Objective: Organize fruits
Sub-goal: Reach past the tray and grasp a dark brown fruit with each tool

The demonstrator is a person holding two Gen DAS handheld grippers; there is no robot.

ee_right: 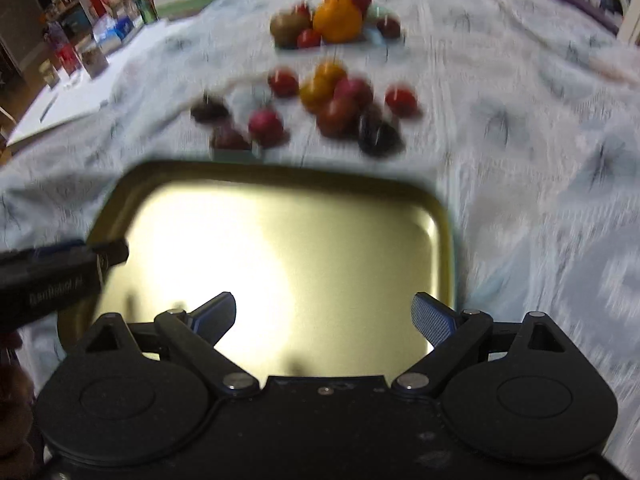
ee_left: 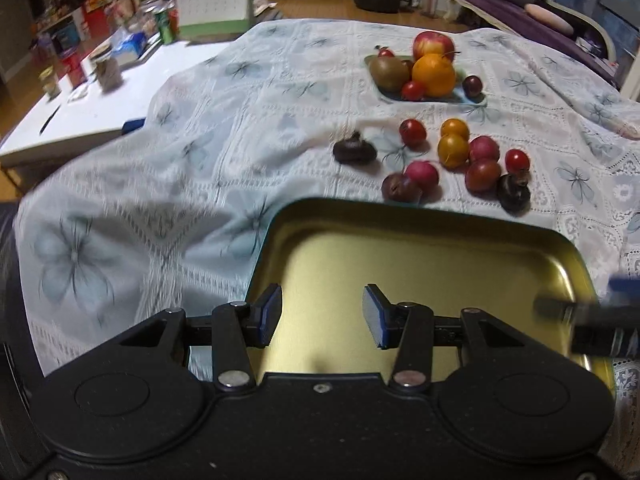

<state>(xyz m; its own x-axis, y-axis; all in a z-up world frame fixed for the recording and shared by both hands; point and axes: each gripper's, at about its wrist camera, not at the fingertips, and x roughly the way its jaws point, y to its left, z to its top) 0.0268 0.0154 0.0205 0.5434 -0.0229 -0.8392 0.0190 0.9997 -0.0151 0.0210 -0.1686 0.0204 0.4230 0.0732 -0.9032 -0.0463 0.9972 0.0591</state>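
An empty gold metal tray [ee_left: 420, 248] lies on the flowered cloth right in front of both grippers; it also shows in the right wrist view [ee_right: 280, 216]. My left gripper [ee_left: 322, 314] is open and empty above the tray's near part. My right gripper [ee_right: 324, 320] is wide open and empty above the same tray. Beyond the tray lie several small loose fruits [ee_left: 452, 152], red, yellow and dark; they appear blurred in the right wrist view [ee_right: 332, 100]. Further back a light blue plate [ee_left: 390, 94] holds an orange [ee_left: 434, 74], an apple, a kiwi and small fruits.
A white low table [ee_left: 100, 100] with jars, cans and a calendar stands at the left beyond the cloth's edge. A purple sofa [ee_left: 520, 8] stands at the back right. The other gripper's finger [ee_left: 592, 320] reaches in over the tray's right side.
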